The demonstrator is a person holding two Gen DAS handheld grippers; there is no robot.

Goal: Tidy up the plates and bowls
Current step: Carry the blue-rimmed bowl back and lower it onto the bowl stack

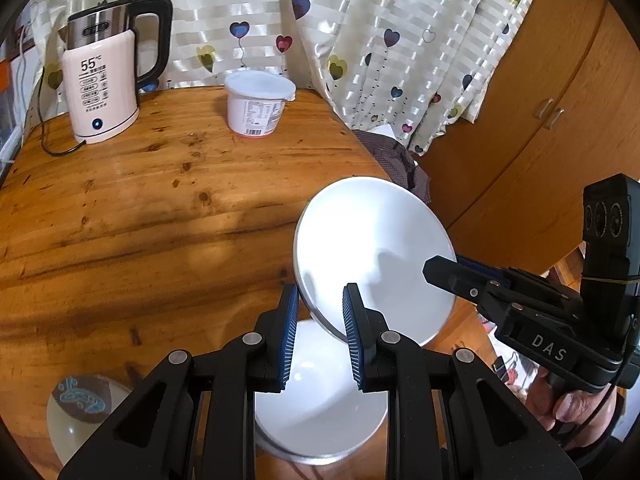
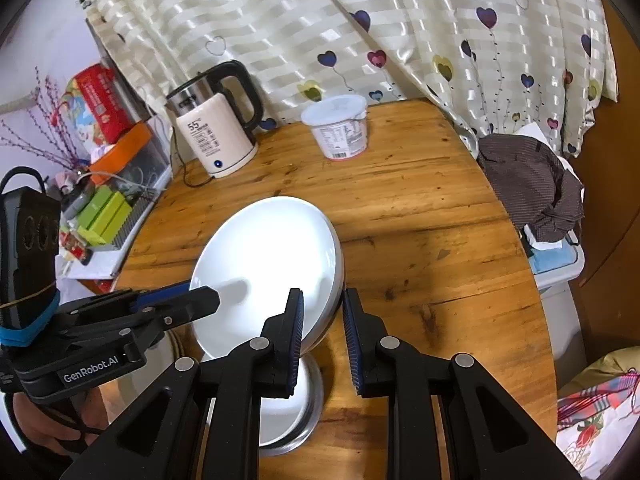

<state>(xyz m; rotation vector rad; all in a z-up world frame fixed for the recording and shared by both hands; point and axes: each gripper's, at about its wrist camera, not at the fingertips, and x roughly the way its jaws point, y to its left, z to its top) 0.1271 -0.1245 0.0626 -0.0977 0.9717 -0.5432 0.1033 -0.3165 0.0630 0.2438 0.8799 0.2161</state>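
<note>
A white plate [image 1: 372, 252] is held tilted above the round wooden table [image 1: 160, 208]. My left gripper [image 1: 320, 336] has its blue-padded jaws around the plate's left rim. My right gripper [image 2: 322, 336] has its jaws around the plate's [image 2: 272, 264] right rim. Each gripper also shows in the other's view, the right one [image 1: 448, 272] and the left one [image 2: 200, 300], with a finger lying over the plate's face. Under the tilted plate lies another white plate [image 1: 320, 404], stacked on a metal-rimmed dish [image 2: 312, 400]. A patterned glass dish [image 1: 80, 404] lies at the lower left.
A pink electric kettle [image 1: 104, 80] with its cord and a lidded white tub [image 1: 258, 102] stand at the table's far side by the heart-print curtain. A brown cloth on a box [image 2: 536, 188] sits off the right edge; cluttered boxes [image 2: 104, 212] sit off the left.
</note>
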